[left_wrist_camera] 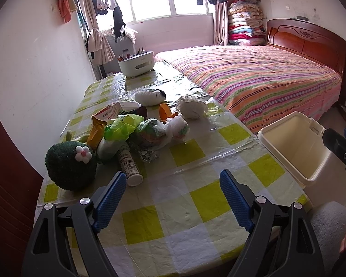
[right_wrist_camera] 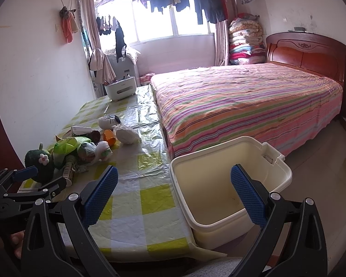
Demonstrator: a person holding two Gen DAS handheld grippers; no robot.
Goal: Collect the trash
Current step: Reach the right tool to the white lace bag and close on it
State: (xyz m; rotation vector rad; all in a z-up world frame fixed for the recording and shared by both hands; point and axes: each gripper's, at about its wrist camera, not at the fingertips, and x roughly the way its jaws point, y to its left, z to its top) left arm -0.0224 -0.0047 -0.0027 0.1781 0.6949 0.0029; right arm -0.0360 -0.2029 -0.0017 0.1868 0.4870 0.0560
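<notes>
Well ahead of both wide-open, empty grippers, left gripper (left_wrist_camera: 173, 198) and right gripper (right_wrist_camera: 174, 195), the trash pile (left_wrist_camera: 136, 133) sits along the tabletop's (left_wrist_camera: 186, 210) left edge; the bin (right_wrist_camera: 230, 184) stands beside its right edge.

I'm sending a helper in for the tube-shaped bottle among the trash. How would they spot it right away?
Start at the checked table beside the striped bed. At the near end of the litter pile, next to the round green plush toy, lies the white cylindrical bottle on its side. Unlike the crumpled bags around it, it is rigid, with a flat white end facing the camera.
</notes>
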